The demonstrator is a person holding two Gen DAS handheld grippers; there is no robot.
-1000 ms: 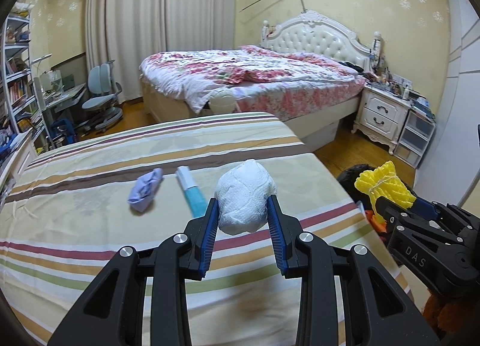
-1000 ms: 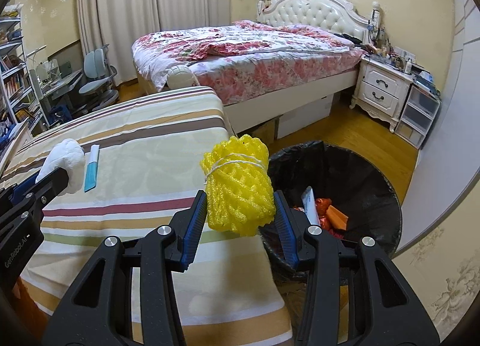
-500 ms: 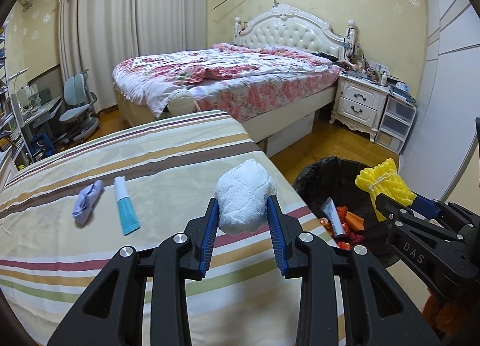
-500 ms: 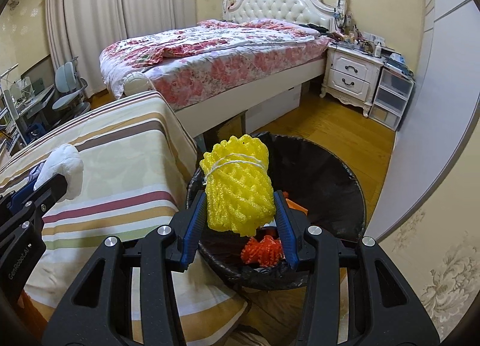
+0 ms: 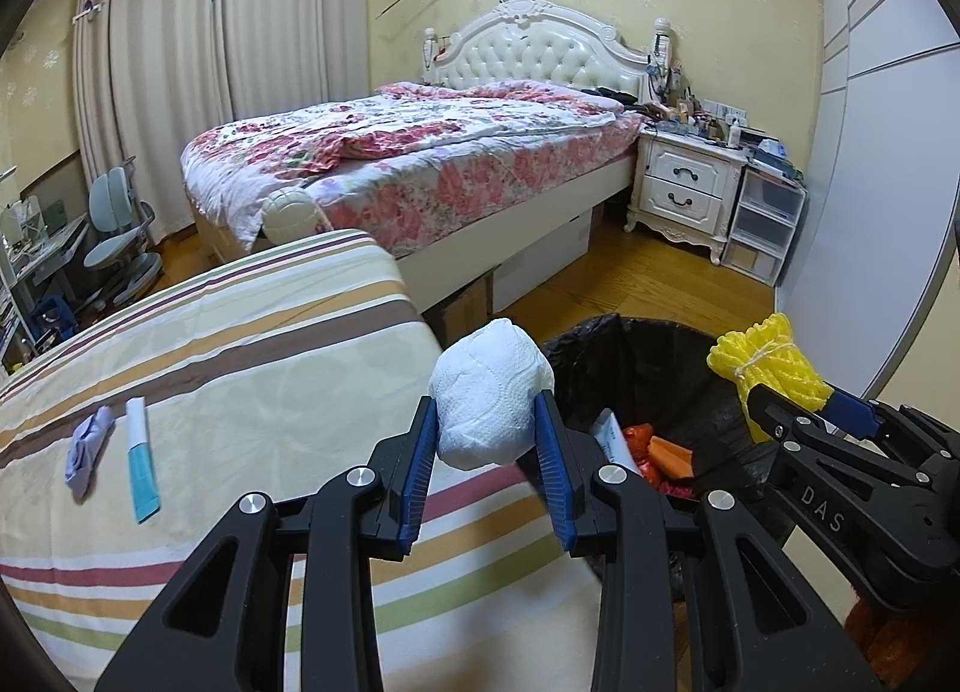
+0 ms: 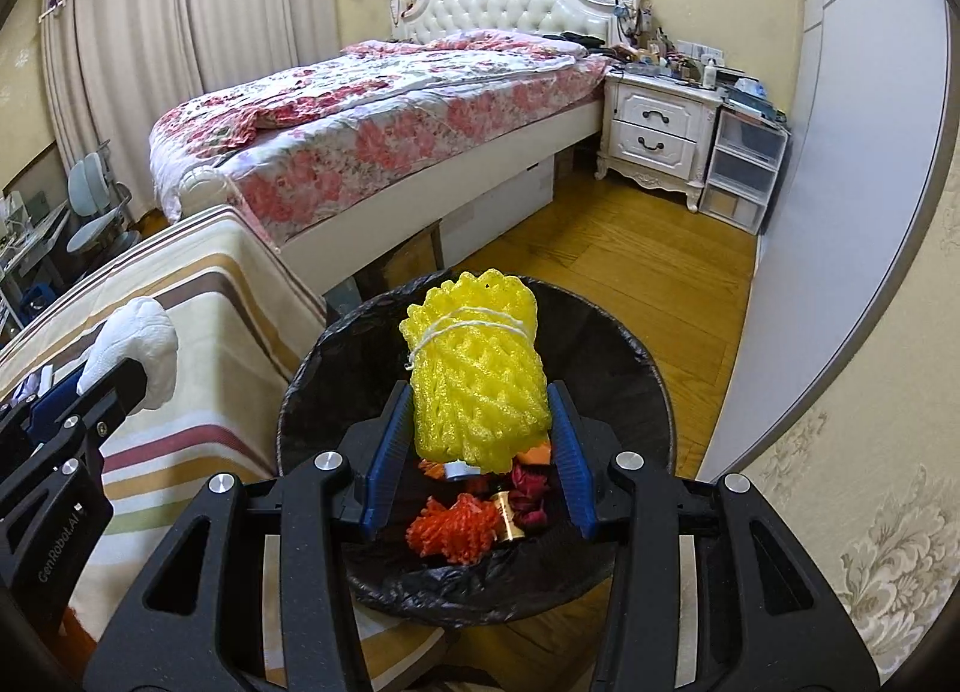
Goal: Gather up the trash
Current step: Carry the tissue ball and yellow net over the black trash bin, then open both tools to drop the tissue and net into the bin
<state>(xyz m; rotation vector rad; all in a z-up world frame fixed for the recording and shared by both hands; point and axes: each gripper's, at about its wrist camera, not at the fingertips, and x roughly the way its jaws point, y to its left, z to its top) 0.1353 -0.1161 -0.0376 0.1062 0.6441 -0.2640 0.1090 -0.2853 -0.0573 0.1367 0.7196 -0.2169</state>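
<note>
My left gripper [image 5: 487, 434], low centre of the left wrist view, has its blue pads pressed on both sides of a crumpled white paper wad [image 5: 489, 395]; jaws narrow, wad standing up out of them. It sits over the right edge of the striped bedcover [image 5: 252, 368], where the cloth drops off just beside the bin.

My right gripper [image 6: 477, 428], low centre of the right wrist view, is clamped on a yellow foam net roll [image 6: 474, 374] tied with pale string, jaws a little wider than the left. The roll hangs directly above the bin's mouth.

The trash bin [image 6: 606, 362], lined with a black bag, fills the centre of the right view, its rim close against the cover's edge at the left. Inside: an orange net clump [image 6: 453, 527], a small gold cylinder [image 6: 507, 515], dark red scraps, something orange and a white tube [image 5: 612, 440].

Left behind on the cover, lower left of the left view: a pale purple rag [image 5: 87, 446] and a white-and-teal tube [image 5: 141, 467], side by side, well apart from the bin.

Beyond the bin, open wooden floor [image 6: 630, 248] runs to the floral bed [image 6: 372, 110] at upper centre and the white nightstand [image 6: 657, 128] at upper right. A pale wall panel closes the right side.
</note>
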